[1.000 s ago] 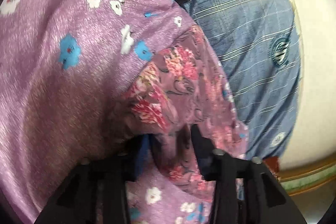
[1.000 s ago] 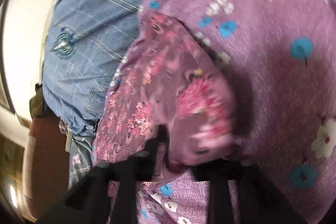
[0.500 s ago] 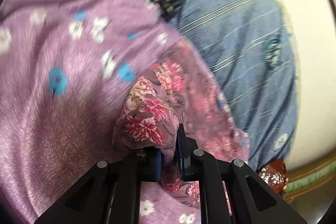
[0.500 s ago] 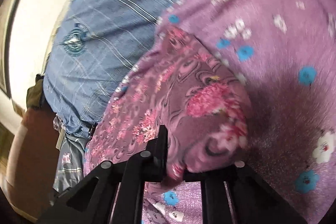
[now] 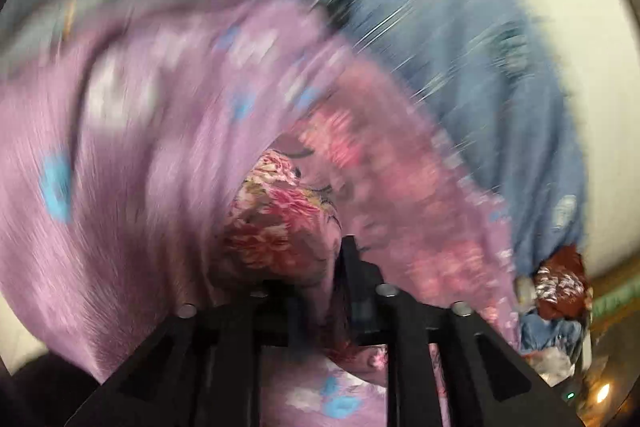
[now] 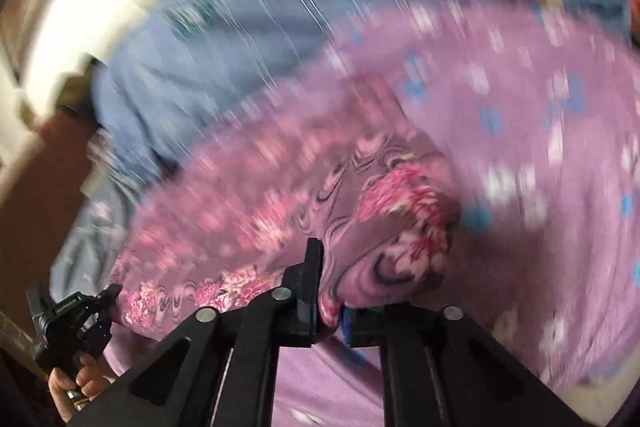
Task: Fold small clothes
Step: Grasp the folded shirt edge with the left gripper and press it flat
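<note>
Bunching between both grippers' fingers, left [image 5: 320,291] and right [image 6: 332,307], pinched yet easing apart: floral garment [image 6: 360,219]

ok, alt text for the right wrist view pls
The right gripper pinches a fold of pink floral cloth, its jaws easing open slightly, over a lilac flowered sheet. A blue striped garment lies beyond. The left gripper, held in a hand, grips the same cloth at lower left. Heavy motion blur.
</note>
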`<state>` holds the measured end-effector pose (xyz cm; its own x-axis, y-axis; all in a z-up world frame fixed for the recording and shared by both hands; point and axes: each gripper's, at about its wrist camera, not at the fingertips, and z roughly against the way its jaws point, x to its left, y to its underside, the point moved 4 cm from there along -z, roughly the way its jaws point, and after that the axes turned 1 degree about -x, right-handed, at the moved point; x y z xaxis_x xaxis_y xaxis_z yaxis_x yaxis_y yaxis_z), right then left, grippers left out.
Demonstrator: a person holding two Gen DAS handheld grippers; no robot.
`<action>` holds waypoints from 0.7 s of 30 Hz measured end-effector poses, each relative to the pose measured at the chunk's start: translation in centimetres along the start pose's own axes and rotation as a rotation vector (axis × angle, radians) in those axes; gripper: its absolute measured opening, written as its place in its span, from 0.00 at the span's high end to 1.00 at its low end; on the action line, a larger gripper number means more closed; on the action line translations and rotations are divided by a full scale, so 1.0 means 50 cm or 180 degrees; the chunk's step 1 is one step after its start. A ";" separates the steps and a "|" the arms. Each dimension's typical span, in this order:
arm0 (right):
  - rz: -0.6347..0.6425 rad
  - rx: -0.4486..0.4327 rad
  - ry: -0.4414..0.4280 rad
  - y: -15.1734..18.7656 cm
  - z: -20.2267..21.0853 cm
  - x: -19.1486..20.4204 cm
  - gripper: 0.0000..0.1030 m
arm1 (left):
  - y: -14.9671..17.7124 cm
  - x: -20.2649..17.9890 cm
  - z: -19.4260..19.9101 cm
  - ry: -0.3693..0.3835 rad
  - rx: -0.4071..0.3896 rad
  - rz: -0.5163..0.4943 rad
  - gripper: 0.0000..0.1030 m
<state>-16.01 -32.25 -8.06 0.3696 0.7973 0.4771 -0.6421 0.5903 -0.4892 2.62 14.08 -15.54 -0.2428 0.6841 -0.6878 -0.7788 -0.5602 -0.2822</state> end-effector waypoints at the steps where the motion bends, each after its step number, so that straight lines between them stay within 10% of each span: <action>1: -0.0177 0.0067 -0.0076 -0.003 -0.004 -0.018 0.76 | 0.002 0.012 -0.006 0.0118 0.0013 0.0170 0.73; 8: -0.0535 -0.0479 0.0065 -0.050 0.086 -0.098 0.57 | 0.000 -0.019 0.011 0.0260 -0.0122 -0.0009 0.60; 12: -0.0585 -0.0755 0.0160 -0.067 0.109 -0.130 0.62 | -0.001 -0.051 0.024 0.0277 -0.0314 -0.0213 0.80; 18: 0.0179 -0.0611 0.0083 -0.059 0.039 0.008 0.84 | 0.018 -0.109 0.036 0.0184 -0.0589 -0.0740 0.83; 21: 0.0619 -0.0390 0.0001 -0.038 -0.025 0.113 0.84 | 0.024 -0.104 0.034 0.0115 -0.0546 -0.0642 0.61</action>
<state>-11.87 -28.74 -5.33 0.2471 0.8977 0.3649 -0.6149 0.4363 -0.6569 1.99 10.65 -11.18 -0.0695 0.7745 -0.6288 -0.6992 -0.4874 -0.5231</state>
